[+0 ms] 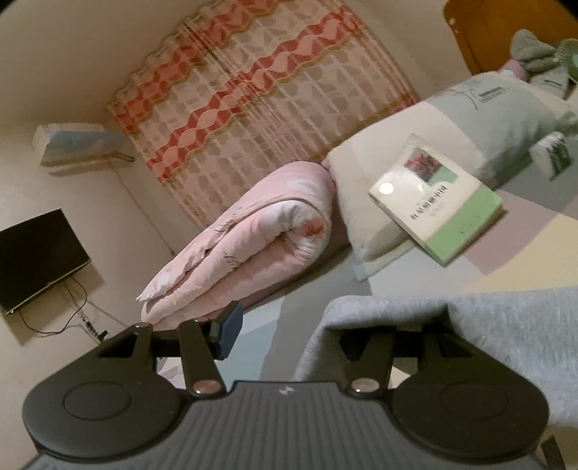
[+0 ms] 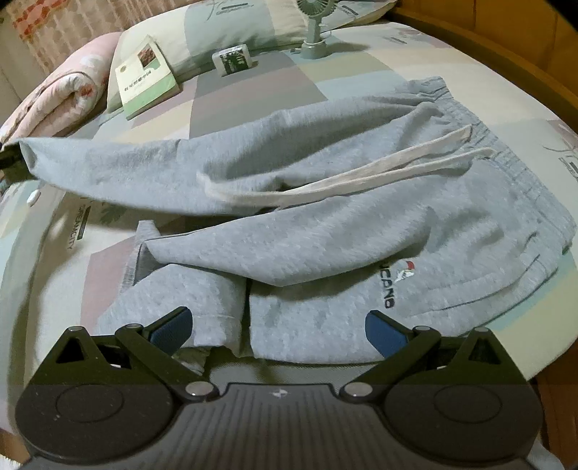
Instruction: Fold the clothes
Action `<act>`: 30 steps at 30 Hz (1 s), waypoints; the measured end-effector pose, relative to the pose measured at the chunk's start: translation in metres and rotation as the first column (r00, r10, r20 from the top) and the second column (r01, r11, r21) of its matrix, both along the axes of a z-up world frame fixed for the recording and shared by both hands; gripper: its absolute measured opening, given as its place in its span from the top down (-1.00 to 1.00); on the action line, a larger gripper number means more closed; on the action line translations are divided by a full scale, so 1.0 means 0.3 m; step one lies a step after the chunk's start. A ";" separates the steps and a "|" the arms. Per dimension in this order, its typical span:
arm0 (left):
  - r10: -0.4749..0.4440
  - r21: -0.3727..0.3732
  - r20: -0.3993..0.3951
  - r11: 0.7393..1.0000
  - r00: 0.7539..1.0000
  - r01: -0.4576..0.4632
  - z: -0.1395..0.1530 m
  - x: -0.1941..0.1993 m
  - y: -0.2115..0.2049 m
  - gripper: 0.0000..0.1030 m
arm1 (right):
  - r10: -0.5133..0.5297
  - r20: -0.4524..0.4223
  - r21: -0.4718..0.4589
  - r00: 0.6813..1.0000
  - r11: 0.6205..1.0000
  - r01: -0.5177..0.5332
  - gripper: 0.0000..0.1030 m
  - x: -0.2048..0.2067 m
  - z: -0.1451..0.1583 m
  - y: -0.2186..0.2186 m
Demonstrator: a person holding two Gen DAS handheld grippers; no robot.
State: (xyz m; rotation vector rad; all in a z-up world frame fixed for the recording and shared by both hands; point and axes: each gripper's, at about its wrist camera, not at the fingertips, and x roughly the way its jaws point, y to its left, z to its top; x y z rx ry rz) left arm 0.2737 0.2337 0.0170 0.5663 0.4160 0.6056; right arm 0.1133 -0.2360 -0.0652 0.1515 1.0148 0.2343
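Left gripper [image 1: 325,325] is lifting a grey leg, right finger draped in cloth, grip unclear. Right gripper [image 2: 276,330] is hovering, jaws apart, empty, at grey sweatpants [image 2: 343,202] near edge. Bed [image 2: 260,83] beyond is lying clear; book [image 2: 146,77] far-left.

One sweatpants [image 2: 325,217], one book [image 2: 146,77], one fan [image 2: 314,21] (small), two pillows [image 1: 415,144].

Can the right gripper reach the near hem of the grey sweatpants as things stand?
Probably yes: the right gripper is open just above the grey sweatpants, and nothing lies between its fingers and the near hem.
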 end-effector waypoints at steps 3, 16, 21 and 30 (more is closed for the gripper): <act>0.003 -0.005 0.017 1.000 1.000 -0.003 0.007 0.009 0.024 -0.09 | 0.008 -0.006 -0.007 1.000 1.000 -0.008 -1.00 0.005 -0.002 0.015; 0.005 -0.131 -0.214 0.991 0.977 -0.033 -0.237 -0.060 0.102 -0.12 | 0.007 -0.024 -0.003 1.000 1.000 -0.007 -1.00 0.011 -0.012 0.024; -0.012 -0.249 -0.262 0.967 0.965 -0.056 -0.295 -0.117 0.108 -0.12 | 0.004 -0.023 0.008 1.000 1.000 -0.004 -1.00 0.010 -0.012 0.014; -0.042 -0.372 -0.331 0.924 0.943 -0.089 -0.319 -0.208 0.060 -0.15 | -0.022 -0.022 0.040 1.000 0.999 0.023 -1.00 0.003 -0.020 -0.038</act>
